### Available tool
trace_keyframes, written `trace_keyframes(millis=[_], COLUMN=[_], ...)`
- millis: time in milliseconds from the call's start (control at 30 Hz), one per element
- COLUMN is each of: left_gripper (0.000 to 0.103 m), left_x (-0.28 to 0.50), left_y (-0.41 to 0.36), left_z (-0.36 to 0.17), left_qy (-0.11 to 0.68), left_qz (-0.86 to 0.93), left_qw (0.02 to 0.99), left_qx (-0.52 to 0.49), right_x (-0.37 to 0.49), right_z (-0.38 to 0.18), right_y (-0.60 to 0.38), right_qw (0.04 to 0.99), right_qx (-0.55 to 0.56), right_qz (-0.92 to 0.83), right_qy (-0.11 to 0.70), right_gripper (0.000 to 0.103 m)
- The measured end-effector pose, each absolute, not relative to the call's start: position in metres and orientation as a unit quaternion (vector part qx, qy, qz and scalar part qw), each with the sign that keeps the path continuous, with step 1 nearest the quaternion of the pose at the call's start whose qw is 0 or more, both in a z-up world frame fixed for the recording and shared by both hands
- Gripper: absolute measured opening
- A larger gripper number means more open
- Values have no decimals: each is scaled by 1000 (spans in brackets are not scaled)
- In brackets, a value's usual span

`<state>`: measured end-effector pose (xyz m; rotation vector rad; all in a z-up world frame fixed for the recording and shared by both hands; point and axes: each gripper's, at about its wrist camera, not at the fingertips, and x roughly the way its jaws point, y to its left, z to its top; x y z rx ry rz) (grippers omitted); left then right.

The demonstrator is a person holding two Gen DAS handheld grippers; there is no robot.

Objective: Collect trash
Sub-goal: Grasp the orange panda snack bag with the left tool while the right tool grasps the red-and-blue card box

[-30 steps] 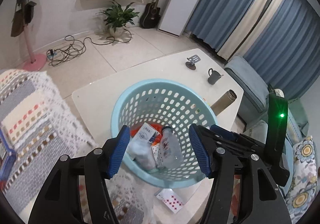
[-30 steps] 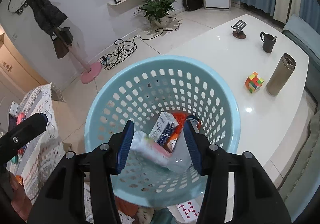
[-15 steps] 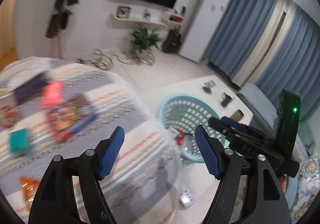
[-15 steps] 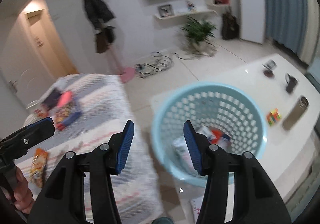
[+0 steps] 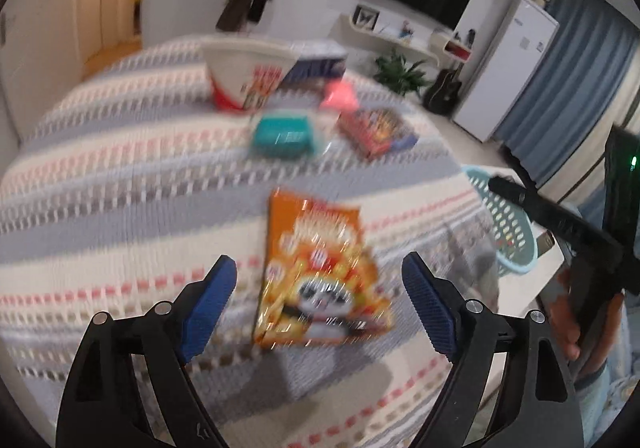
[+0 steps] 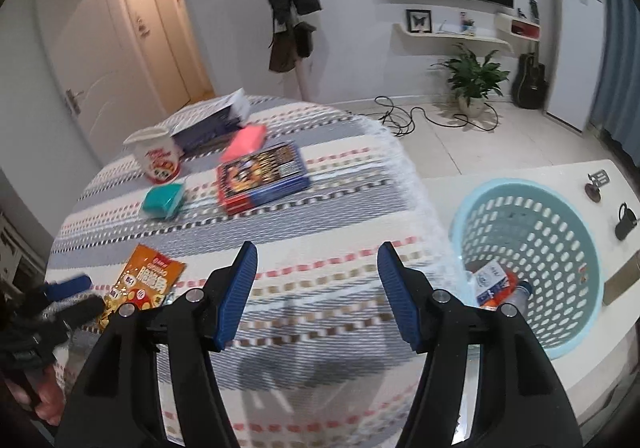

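Observation:
An orange snack bag [image 5: 316, 268] lies flat on the striped tablecloth [image 5: 120, 176], right in front of my open, empty left gripper [image 5: 320, 300]; it also shows in the right wrist view [image 6: 146, 282]. My right gripper [image 6: 316, 288] is open and empty above the cloth, left of the light blue perforated basket [image 6: 532, 216]. The basket holds a carton [image 6: 490, 280], a bottle and orange trash. A white and red paper cup [image 5: 248, 76], a teal box [image 5: 282, 136] and a red and blue box [image 5: 374, 130] stand farther back.
A pink pack [image 6: 246, 140] and a dark book [image 6: 212, 120] lie at the cloth's far side. The white table [image 6: 520, 176] under the basket carries a dark mug [image 6: 624, 222] and a small stand [image 6: 596, 184]. My left gripper's body shows at the right wrist view's left edge [image 6: 60, 300].
Both grippers swung left, away from the basket and over the striped cloth. The left one now faces the orange snack bag closely. Both stayed open.

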<state>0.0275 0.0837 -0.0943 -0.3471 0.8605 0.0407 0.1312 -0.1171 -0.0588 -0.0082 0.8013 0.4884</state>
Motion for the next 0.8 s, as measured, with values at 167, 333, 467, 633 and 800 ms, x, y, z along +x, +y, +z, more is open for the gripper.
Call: trace_keyframes(millis=[167,333,467,633,800], left_gripper=[87,85,79,64,54], left_x=[35,42,44,41,34], left_y=[69,45,35,41,46], left_z=[-108,-117,-121,-119,-117], left_qy=[439,444,442,433,424], left_qz=[10,47,62,41,22], left_qw=[885,892,895,900,905], left_qx=[-153,-69,-10,-7,-15], right_x=[136,154,165,183,200], right_z=[-63,-70,-77,-86,-98], right_y=[-94,-70,-43,-13,0], right_qw=[882,872,866,864,859], right_qx=[-11,-14,-23,-31,-35], right_qz=[250,245,248,234,212], right_qy=[400,423,434,445,464], right_gripper=[59,66,71,71,71])
